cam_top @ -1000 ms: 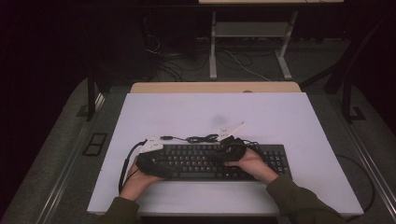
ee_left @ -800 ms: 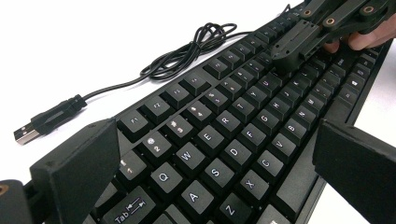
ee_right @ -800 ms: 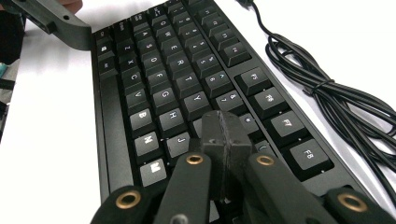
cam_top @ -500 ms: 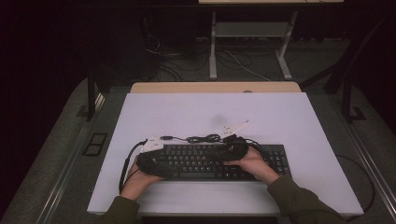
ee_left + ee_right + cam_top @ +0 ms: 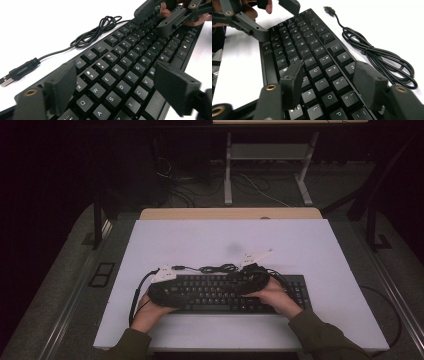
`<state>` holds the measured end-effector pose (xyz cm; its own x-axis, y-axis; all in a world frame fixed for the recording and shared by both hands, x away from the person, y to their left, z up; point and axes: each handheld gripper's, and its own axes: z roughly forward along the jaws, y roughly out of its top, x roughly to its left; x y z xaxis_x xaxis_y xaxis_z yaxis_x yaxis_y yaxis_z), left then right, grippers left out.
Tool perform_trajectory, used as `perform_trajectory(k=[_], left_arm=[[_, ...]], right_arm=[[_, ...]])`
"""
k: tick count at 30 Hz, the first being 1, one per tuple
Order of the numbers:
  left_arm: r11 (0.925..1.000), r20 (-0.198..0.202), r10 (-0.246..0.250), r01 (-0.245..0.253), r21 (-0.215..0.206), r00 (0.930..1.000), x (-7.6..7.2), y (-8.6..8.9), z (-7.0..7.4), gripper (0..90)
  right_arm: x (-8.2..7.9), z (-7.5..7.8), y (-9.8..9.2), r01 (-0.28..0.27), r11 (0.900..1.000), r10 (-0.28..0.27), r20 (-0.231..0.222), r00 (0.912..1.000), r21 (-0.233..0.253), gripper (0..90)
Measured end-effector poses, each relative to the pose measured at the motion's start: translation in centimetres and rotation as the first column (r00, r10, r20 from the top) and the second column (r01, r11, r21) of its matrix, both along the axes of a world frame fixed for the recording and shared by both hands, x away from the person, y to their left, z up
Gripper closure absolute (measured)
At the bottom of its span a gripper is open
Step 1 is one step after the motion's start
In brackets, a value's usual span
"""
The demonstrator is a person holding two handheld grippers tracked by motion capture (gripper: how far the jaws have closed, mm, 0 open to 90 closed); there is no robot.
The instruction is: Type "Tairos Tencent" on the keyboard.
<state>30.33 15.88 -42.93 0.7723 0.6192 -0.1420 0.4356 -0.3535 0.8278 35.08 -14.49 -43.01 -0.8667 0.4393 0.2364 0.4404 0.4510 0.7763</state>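
**2 spread grippers over a black keyboard**

The black keyboard (image 5: 225, 292) lies flat near the front edge of the white table (image 5: 310, 245), its long side running left to right. Its keycaps are square, matte and slightly dished, with white legends: in the left gripper view Q, W, E, R, A, S, D, F, G, Z, X, C and V can be read, and in the right gripper view K, L, O, P and I. No brand name is legible.

A thin, glossy black cable (image 5: 97, 32) lies in a loose coil just behind the keyboard and ends in a USB plug (image 5: 15, 73) with a metal tip.

The left gripper (image 5: 116, 88) hovers over the letter keys, jaws spread wide, pinching nothing. The right gripper (image 5: 328, 83) hangs over the keys further right, likewise spread and empty. The jaws are blocky, matte black plastic with brass-coloured inserts.
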Motion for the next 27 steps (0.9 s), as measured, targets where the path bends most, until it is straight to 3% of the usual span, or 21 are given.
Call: perform_trajectory(k=[9,14,19,27], left_arm=[[0.9994,-0.003,-0.034,0.034,0.002,0.9994,0.3,-0.5,0.1,53.3],[0.9974,-0.027,-0.072,0.072,0.002,0.9971,0.5,-0.7,0.0,73.0],[0.9959,-0.043,-0.09,0.091,0.001,0.995,0.8,-1.0,0.0,87.0],[0.9954,-0.052,-0.092,0.094,0.021,0.9944,1.2,-1.6,-0.1,89.0]], right_arm=[[-0.2,0.0,-0.7,0.025,1.0,-0.025,0.005,0.9997,0.007,34.4],[-0.3,0.1,-0.9,0.038,0.999,-0.038,0.006,0.9992,0.006,33.5],[-0.4,0.1,-1.2,0.048,0.999,-0.048,0.007,0.9988,0.009,33.4],[-0.5,0.1,-1.7,0.064,0.998,-0.064,0.013,0.9979,0.009,33.1]])
